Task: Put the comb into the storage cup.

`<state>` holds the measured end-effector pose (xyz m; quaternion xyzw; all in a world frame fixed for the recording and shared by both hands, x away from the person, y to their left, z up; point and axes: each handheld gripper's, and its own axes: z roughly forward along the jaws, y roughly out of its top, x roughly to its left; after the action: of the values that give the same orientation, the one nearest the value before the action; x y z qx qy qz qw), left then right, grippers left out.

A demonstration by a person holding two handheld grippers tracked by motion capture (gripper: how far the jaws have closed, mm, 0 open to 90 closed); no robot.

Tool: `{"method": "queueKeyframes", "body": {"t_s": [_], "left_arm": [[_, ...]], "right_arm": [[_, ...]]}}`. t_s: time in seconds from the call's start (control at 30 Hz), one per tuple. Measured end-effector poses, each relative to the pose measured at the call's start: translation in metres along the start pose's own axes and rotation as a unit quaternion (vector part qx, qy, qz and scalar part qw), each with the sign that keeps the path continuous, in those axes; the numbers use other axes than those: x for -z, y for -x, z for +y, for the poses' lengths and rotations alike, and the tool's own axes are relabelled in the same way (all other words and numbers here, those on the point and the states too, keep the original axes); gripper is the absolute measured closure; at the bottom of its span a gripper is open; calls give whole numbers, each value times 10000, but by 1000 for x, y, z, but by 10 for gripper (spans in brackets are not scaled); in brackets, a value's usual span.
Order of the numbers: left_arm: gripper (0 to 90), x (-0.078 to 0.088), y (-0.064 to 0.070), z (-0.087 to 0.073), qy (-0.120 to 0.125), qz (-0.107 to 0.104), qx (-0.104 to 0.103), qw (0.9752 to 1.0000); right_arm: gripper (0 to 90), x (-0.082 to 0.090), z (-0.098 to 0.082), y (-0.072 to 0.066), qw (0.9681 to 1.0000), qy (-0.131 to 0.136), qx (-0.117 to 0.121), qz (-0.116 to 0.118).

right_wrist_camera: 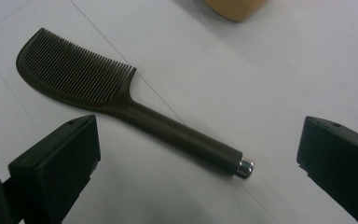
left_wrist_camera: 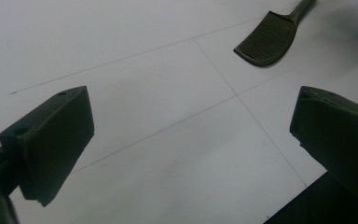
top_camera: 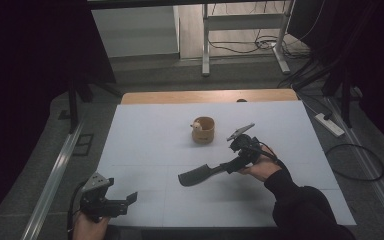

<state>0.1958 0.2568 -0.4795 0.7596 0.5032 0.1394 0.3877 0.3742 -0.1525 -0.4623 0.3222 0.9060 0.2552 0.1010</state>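
A dark comb [right_wrist_camera: 121, 105] lies flat on the white table [top_camera: 145, 145], near the middle. Its teeth end points to the person's left, and its handle has a shiny silver tip. The right gripper [right_wrist_camera: 198, 163] hangs just above the handle end with its jaws spread wide, one on each side, not touching the comb. The left gripper [left_wrist_camera: 191, 140] is well apart, near the table's front left edge, jaws spread over bare table. A small wooden cup [top_camera: 203, 130] stands behind the comb.
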Motion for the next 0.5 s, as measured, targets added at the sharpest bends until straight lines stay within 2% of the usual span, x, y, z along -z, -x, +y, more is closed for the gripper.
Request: {"method": "queueKeyframes", "body": {"t_s": [0.27, 0.4, 0.43, 0.47, 0.5], "left_arm": [[3, 0, 0, 0, 8, -14, 1, 10000], [3, 0, 0, 0, 11, -18, 3, 10000], [3, 0, 0, 0, 11, -19, 0, 10000], [3, 0, 0, 0, 11, -19, 0, 10000], [3, 0, 0, 0, 16, -13, -2, 10000]], "right_arm": [[0, -13, 13, -1, 9999, -98, 55, 6], [50, -15, 15, -1, 9999, -93, 84, -12], [117, -15, 16, 0, 9999, -79, 93, -19], [117, -15, 16, 0, 9999, -79, 93, -19], [238, -15, 16, 0, 9999, -40, 116, -41]]}}
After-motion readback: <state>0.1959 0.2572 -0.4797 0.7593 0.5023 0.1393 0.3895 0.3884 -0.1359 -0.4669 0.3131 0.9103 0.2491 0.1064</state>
